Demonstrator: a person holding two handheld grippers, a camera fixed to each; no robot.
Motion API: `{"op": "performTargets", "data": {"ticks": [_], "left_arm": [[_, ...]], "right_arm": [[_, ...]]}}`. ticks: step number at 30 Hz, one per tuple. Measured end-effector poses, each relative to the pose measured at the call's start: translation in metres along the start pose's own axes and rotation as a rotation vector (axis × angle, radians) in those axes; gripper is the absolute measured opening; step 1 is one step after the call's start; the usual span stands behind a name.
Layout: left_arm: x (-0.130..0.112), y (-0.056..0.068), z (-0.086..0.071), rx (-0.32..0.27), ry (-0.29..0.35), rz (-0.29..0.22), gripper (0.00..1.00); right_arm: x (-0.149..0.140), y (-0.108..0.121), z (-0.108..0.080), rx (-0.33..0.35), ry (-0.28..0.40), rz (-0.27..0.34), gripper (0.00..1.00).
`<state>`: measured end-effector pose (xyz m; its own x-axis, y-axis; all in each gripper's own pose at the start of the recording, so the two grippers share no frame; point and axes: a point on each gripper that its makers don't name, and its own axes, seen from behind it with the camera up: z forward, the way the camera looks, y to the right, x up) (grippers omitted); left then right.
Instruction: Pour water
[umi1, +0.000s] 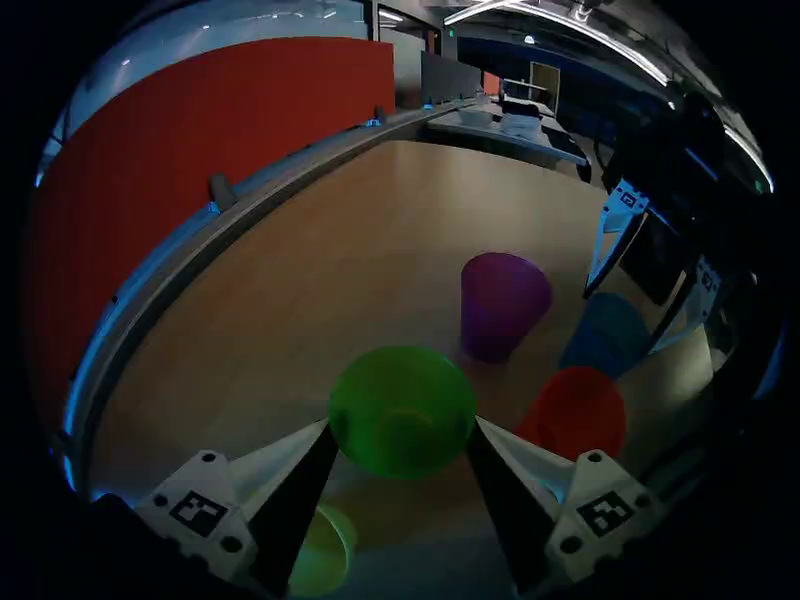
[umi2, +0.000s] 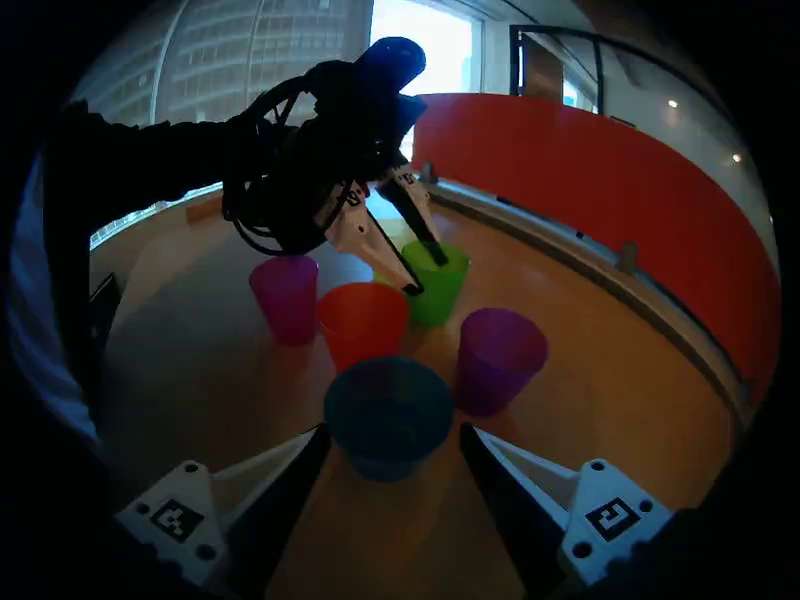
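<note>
A green cup sits between the fingers of my left gripper, which is shut on its sides; the cup faces the camera with its mouth. The right gripper view shows the same green cup held by the left gripper at the back of the group. My right gripper is shut on a blue cup, also visible as the blue cup between the right gripper fingers. A red cup and a purple cup stand between the two held cups.
A pink cup stands left of the red one. A yellow-green cup lies low beneath my left fingers. The wooden table ends at a metal rail below a red wall. A person's dark sleeve reaches in.
</note>
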<state>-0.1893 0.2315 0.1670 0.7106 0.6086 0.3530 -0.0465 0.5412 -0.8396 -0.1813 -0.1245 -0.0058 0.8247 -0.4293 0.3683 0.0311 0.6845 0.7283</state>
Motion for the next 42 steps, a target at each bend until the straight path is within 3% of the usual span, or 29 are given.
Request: {"op": "performTargets", "data": {"ticks": [18, 25, 42], "left_arm": [[0.001, 0.002, -0.007, -0.001, 0.009, -0.003, 0.85], [0.004, 0.004, -0.008, -0.007, 0.015, -0.007, 0.85], [0.011, 0.003, -0.018, 0.007, 0.049, -0.023, 0.85]], "right_arm": [[-0.003, 0.0, 0.024, 0.013, 0.007, 0.002, 0.99], [-0.002, -0.002, 0.026, 0.021, 0.022, 0.002, 0.9], [0.013, 0.0, 0.016, 0.011, 0.085, 0.038, 0.89]]}}
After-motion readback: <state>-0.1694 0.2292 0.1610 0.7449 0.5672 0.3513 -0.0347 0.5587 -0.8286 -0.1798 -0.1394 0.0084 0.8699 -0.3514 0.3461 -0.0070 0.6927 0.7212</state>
